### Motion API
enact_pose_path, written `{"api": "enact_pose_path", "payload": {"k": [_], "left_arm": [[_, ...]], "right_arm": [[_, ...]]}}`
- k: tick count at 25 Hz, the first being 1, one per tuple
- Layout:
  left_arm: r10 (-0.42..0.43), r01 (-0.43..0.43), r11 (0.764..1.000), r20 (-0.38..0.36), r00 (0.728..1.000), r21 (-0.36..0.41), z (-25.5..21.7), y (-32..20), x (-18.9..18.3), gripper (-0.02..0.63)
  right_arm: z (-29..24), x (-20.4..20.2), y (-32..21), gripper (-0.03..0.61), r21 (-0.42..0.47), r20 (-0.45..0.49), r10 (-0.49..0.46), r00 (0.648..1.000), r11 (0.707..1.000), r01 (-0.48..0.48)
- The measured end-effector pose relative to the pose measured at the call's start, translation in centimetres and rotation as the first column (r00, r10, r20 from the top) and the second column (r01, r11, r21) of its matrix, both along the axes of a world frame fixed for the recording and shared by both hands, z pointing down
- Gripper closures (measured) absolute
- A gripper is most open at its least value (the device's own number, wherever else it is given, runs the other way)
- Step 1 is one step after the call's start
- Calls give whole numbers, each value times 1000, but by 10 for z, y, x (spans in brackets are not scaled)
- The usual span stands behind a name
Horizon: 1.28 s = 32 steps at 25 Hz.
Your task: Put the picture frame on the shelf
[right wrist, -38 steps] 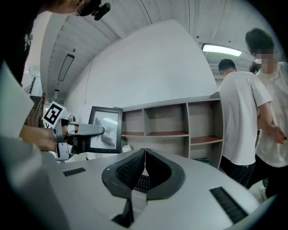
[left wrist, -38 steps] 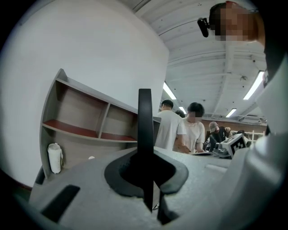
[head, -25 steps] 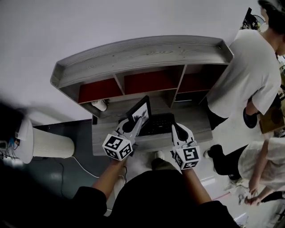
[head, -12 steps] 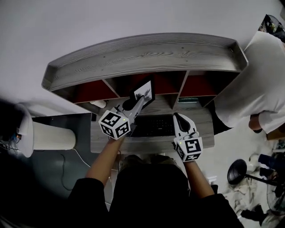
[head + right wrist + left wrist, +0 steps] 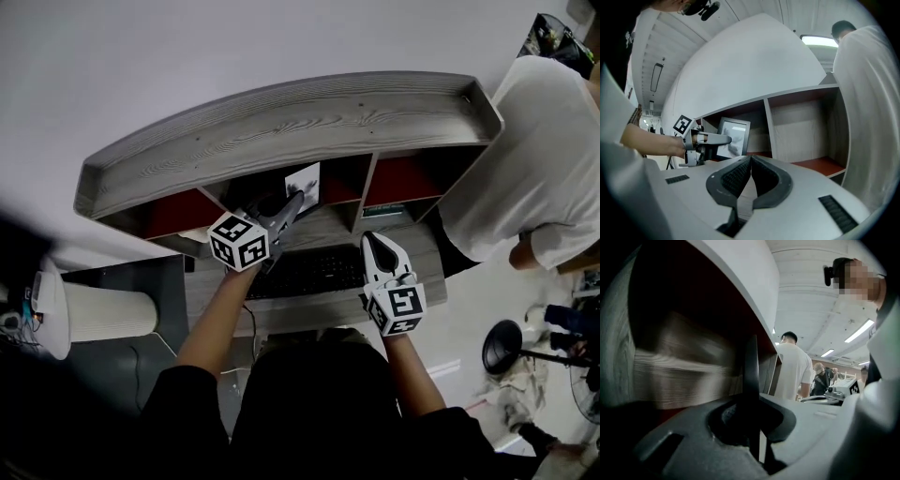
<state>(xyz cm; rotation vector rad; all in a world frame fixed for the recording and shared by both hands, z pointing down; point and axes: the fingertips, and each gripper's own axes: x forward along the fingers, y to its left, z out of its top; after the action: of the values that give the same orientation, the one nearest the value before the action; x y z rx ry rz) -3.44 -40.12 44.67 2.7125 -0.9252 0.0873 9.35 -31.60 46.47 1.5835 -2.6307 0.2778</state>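
In the head view my left claw [image 5: 292, 201] clamps the picture frame [image 5: 306, 178] upright, ready to stand, at the front edge of the shelf's [image 5: 281, 127] middle bay; the left gripper view shows it edge-on, a divider [image 5: 771, 376] close beside; the right gripper view shows my right claw [image 5: 750, 164] pinched together, empty, well clear.

the head view looks steeply down from above the person [image 5: 309, 412] onto the shelf [image 5: 281, 131], which fills 12 o'clock. the left gripper view sits very near the shelf's middle compartment, with the picture frame [image 5: 751, 380] edge-on at centre. the right gripper view looks nearly level from further back, catching the left gripper [image 5: 723, 139] at 9 o'clock. all three share the picture frame and a bystander in white [image 5: 525, 159].
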Motion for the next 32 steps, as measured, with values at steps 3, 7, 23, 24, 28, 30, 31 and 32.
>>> {"api": "enact_pose_path", "payload": {"k": [3,7,23,24,28,30,31,32], "left_arm": [[5,-5,1000,-15,1000,1,4,-10,3,588],[10,-10,1000,-35,999,-6,7,-23,6,588],[20,-22,999,54,998,37,11,-69,32,583],[21,-22,999,55,998,27,12,-72,34,583],[-5,5,1000,75,997,-3,21,-81,36,574],[-12,10,1000,97,995,16,21,-84,38,569],[-15,12,1000,112,994,27,20,-85,41,566],[-20,16,999,128,992,34,19,-88,43,562]], "right_arm": [[1,-2,0,565,0,-11,-3,1000,1000,3],[5,-3,5,565,-20,-2,-7,1000,1000,7],[10,13,-1,565,-34,50,11,999,999,-9],[8,13,-1,565,-31,62,12,998,999,-10],[0,9,0,565,-13,69,-1,998,1000,2],[1,10,0,565,-14,67,-2,998,1000,3],[2,11,0,565,-18,66,-1,998,1000,2],[3,12,1,565,-23,66,1,998,1000,1]]}}
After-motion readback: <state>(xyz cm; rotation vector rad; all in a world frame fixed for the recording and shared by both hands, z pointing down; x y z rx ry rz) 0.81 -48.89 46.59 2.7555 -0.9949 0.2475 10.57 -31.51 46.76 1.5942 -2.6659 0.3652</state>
